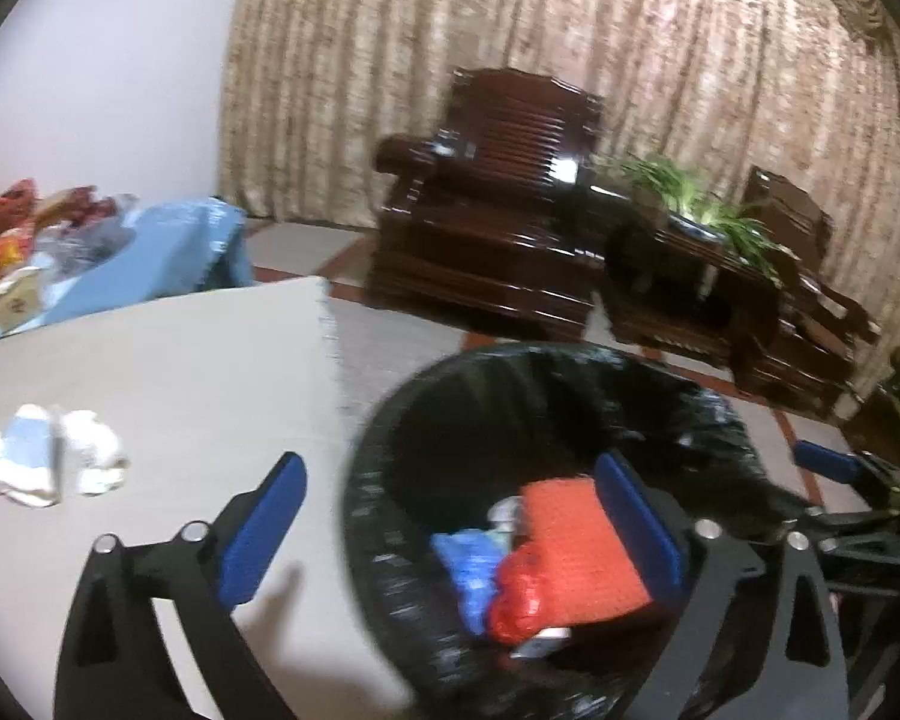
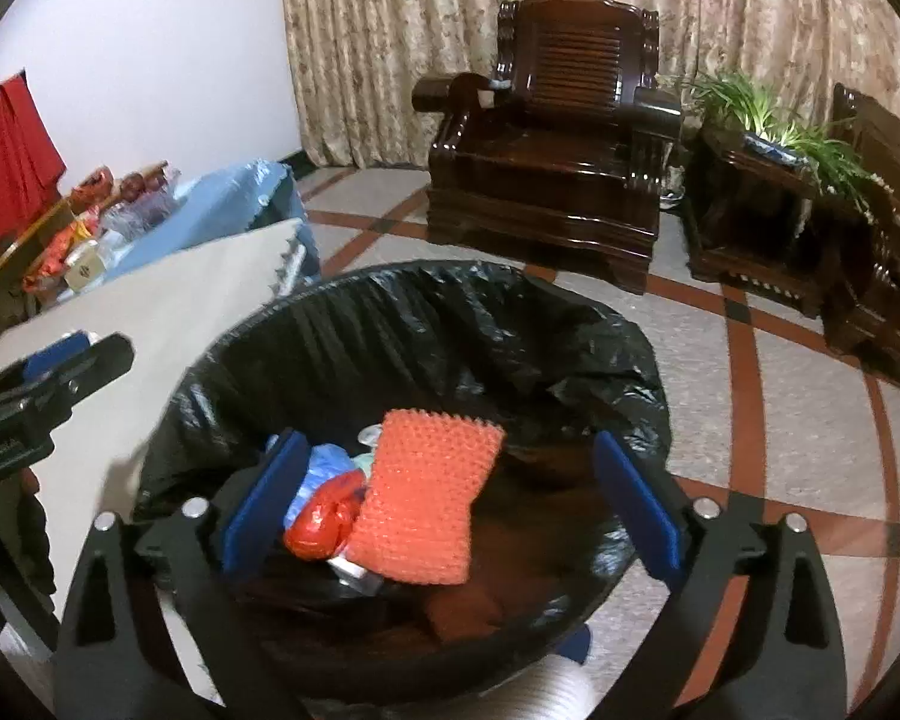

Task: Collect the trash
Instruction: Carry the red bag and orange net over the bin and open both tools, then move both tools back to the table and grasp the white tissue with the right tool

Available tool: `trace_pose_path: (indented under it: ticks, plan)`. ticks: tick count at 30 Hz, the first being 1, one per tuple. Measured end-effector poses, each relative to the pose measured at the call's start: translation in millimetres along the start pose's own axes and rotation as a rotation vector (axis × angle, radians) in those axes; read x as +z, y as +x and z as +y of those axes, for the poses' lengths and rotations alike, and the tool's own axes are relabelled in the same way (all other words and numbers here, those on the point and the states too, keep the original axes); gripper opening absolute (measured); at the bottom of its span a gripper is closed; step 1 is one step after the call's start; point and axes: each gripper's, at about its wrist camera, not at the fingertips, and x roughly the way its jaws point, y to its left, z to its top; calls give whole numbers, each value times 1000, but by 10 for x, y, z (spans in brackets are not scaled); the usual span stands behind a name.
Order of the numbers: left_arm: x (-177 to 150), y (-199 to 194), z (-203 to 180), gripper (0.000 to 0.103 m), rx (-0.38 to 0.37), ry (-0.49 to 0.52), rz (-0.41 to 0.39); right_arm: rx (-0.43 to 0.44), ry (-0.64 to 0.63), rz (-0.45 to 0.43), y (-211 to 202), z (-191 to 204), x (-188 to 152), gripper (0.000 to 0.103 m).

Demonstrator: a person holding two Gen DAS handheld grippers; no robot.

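- Trash remaining on the tabletop (image 1: 180,372): crumpled white and pale-blue tissue pieces (image 1: 48,459) lie at the far left of the left wrist view, well apart from the bin.
- Left claw (image 1: 450,525): jaws stand wide, nothing between the pads. One finger hangs over the tabletop edge, the other over the bin mouth.
- Trash bin (image 2: 600,354) with black liner: stands on the floor just beside the tabletop. Inside lie a blue wrapper (image 2: 324,468), a red crumpled bag (image 2: 321,525) and an orange bubble-textured sheet (image 2: 432,495).
- Right claw (image 2: 447,501): jaws spread wide above the bin mouth, holding nothing; the orange sheet lies below, not touching the pads.
- Procedure, judged from this state: the drop appears complete. Lift both claws clear of the liner rim before moving sideways, so no finger snags the plastic. Then take the left claw toward the tissue pieces, lower it level with the tabletop, and close only once the pieces sit between the pads.
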Motion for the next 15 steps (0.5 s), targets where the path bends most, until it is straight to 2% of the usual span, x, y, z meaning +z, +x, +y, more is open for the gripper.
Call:
trace_pose_path:
  ticks: [6,15]
  plan:
    - [-95,-268,473,97,90,-77,-6,61,14,-31,-90,218,84,96]
    - [-260,-628,1153,97,244,-137,-29,161,-66,-39,13,941,268,97]
